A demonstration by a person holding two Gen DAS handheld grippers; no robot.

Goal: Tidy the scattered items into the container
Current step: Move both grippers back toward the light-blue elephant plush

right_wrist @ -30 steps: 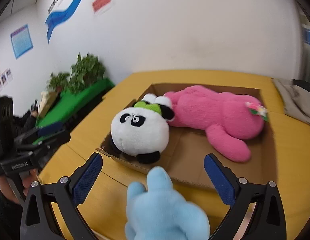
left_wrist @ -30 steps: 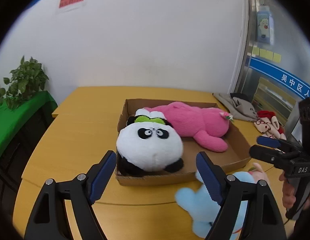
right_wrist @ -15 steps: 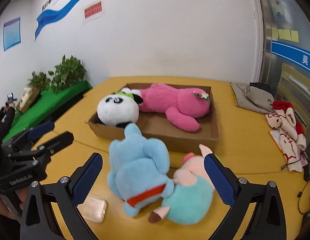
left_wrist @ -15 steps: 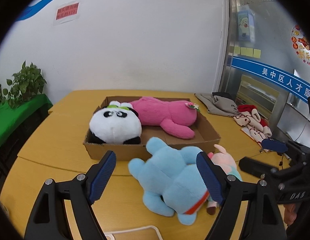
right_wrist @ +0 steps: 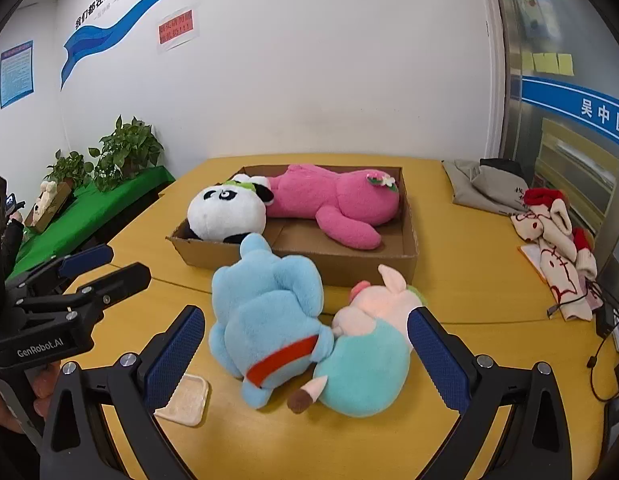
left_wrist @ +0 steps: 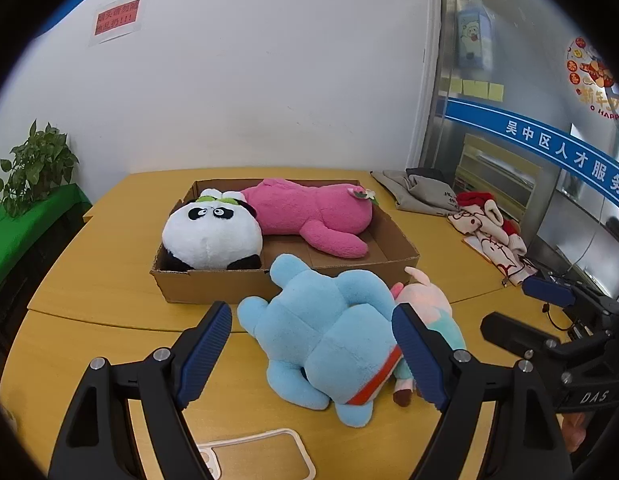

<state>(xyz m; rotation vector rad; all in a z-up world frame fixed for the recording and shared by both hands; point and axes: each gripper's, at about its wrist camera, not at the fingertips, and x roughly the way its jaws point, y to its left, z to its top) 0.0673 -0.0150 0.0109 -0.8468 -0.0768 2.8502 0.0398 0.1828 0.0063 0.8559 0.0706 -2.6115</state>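
Left tool [left_wrist: 311, 344] and right tool [right_wrist: 305, 340], ribbed blue pads spread wide, empty. Ahead, fuzzy blue plush [left_wrist: 329, 336] and pink-and-mint plush [right_wrist: 373, 340] on the surface; beyond, shallow cardboard box [left_wrist: 213, 288] holding round panda [left_wrist: 211, 236] and long pink plush [left_wrist: 313, 216].

You face a white wall [left_wrist: 249, 80] with a curving blue stripe [right_wrist: 109, 36] and a red notice [left_wrist: 117, 20], behind the yellow wooden surface [left_wrist: 109, 276]. To your left, potted plants [right_wrist: 125, 152] stand on a green-covered ledge [right_wrist: 89, 212]. To your right, a glass partition [left_wrist: 509, 128] carries a blue band of white characters and yellow sticky notes [left_wrist: 475, 89].
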